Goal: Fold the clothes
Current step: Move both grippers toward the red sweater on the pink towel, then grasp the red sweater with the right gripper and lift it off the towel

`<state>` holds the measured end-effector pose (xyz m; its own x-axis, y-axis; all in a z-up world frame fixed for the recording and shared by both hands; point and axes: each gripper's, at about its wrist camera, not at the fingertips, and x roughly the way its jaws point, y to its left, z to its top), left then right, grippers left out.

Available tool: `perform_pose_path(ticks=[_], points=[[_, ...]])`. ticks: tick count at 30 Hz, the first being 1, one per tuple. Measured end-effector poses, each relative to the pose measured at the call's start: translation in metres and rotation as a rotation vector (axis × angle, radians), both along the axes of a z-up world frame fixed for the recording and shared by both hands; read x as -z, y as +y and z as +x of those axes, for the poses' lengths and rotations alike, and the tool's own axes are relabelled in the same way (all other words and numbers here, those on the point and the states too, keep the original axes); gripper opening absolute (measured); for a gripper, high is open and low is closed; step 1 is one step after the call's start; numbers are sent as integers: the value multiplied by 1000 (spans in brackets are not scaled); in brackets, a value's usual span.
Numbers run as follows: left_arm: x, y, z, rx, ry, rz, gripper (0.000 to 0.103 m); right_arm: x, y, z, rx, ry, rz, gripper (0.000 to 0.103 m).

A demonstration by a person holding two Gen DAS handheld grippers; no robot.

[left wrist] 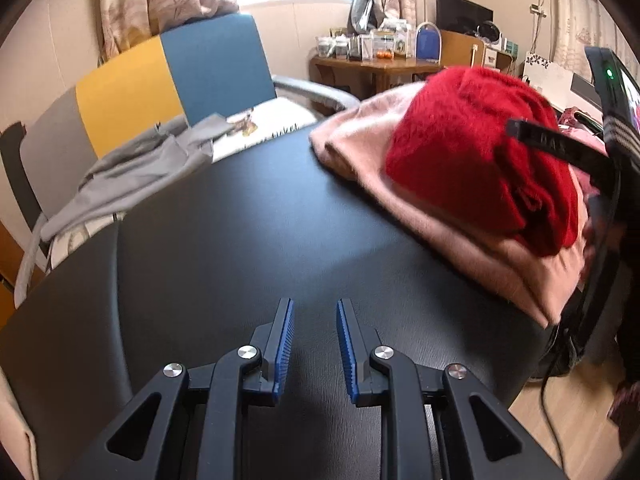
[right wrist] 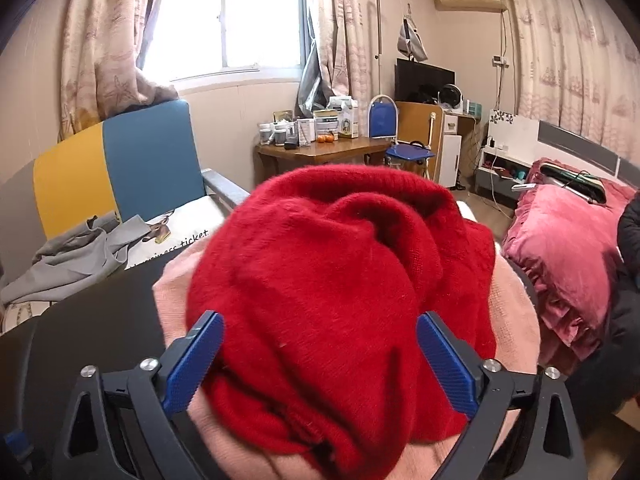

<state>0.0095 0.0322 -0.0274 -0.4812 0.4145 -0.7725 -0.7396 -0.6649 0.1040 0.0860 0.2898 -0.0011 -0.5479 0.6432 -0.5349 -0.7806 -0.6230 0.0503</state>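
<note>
Black table (left wrist: 240, 220) mostly bare; folded red sweater (right wrist: 328, 300) sits on folded pink garment (left wrist: 460, 248) at right edge, stack looks done. Grey garment (left wrist: 132, 176) crumpled on chair (left wrist: 208, 64) beyond table, looks unfolded, likely next. Right gripper (right wrist: 320, 356) wide, jaws flank red sweater, pads at its sides, firm squeeze not evident. Left gripper (left wrist: 314, 344) narrowly open, empty, over bare table
</note>
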Motion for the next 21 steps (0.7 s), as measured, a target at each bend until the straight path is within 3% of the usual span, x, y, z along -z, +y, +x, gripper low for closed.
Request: perform_pose_path(ticks=[3, 9, 11, 13, 14, 15, 18, 21], points=[[17, -6, 1, 4, -48, -16, 21, 11, 11, -3, 0, -38, -13, 78], [27, -16, 0, -13, -50, -17, 21, 21, 33, -5, -1, -23, -89, 86], [27, -19, 0, -18, -48, -13, 21, 22, 37, -4, -16, -13, -121, 82], [27, -21, -1, -25, -52, -11, 21, 20, 35, -3, -52, 8, -117, 60], [27, -22, -1, -30, -59, -10, 21, 17, 30, -3, -67, 9, -103, 39], [27, -23, -2, -34, -65, -9, 21, 14, 26, -3, -82, 9, -89, 25], [27, -25, -4, -48, -75, -15, 21, 5, 13, -3, -130, 45, -76, 11], [25, -26, -6, -53, -72, -12, 21, -8, -9, -5, -203, 109, -94, 9]])
